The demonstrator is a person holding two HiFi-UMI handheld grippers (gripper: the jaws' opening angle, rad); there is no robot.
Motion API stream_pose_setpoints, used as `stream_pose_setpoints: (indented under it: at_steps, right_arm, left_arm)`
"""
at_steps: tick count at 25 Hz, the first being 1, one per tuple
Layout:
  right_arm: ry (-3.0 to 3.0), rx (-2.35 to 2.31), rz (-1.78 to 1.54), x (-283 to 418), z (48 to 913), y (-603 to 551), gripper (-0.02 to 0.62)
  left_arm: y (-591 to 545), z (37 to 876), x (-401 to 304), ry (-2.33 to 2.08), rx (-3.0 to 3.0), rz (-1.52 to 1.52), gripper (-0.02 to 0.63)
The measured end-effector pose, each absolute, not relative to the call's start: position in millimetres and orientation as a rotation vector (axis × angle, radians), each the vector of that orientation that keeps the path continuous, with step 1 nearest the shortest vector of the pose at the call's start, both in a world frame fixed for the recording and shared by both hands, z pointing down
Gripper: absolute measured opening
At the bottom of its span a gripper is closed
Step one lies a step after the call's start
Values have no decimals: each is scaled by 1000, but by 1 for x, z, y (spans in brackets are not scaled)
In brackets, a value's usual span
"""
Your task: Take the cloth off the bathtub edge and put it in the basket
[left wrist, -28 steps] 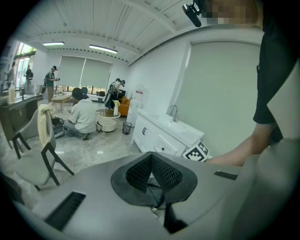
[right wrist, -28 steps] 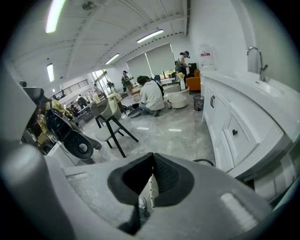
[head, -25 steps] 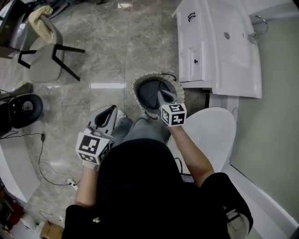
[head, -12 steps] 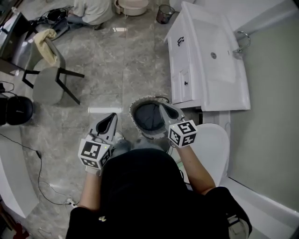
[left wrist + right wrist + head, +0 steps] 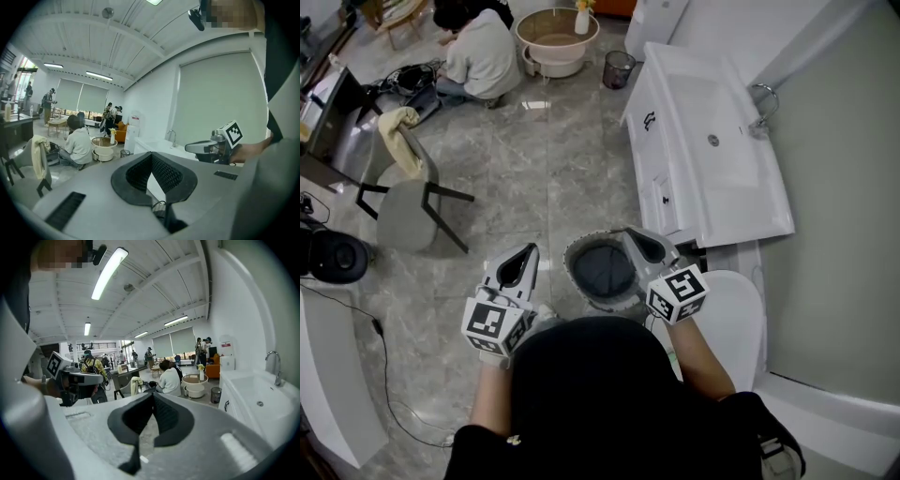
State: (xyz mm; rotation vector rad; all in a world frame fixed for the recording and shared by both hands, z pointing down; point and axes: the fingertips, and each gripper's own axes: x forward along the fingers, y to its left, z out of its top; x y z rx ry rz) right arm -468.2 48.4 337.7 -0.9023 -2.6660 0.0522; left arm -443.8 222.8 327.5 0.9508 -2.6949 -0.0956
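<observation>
The grey round basket (image 5: 602,272) stands on the marble floor in front of me, and a dark grey mass, seemingly the cloth (image 5: 604,269), fills its inside. My right gripper (image 5: 632,236) hovers at the basket's right rim, shut with nothing in it; its pads meet at the tip (image 5: 153,394). To the left of the basket my left gripper (image 5: 527,253) is held up, also shut and empty (image 5: 151,154). Both grippers point out level into the room. A white bathtub edge (image 5: 825,417) runs along the lower right.
A white toilet lid (image 5: 729,319) sits right of the basket, with a white vanity and sink (image 5: 712,159) behind it. A grey chair (image 5: 408,202) with a yellow cloth stands to the left. Ahead, a person (image 5: 478,52) sits on the floor by a round table (image 5: 556,33). Cables (image 5: 384,328) trail at left.
The head view has swung up toward the room, bringing the seated person and round table into sight. My right gripper has come off the basket's middle to its right rim. Both stay shut.
</observation>
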Motion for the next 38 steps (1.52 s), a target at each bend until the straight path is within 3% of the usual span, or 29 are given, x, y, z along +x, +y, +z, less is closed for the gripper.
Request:
stream_pose_setpoints:
  at_steps: [13, 38]
  right_arm:
    - [-2755, -935, 57, -457, 297, 49, -3]
    - [-2739, -893, 58, -446, 305, 42, -3]
  left_arm:
    - [218, 288, -437, -2763, 996, -59, 12]
    - [222, 290, -424, -2761, 973, -67, 12]
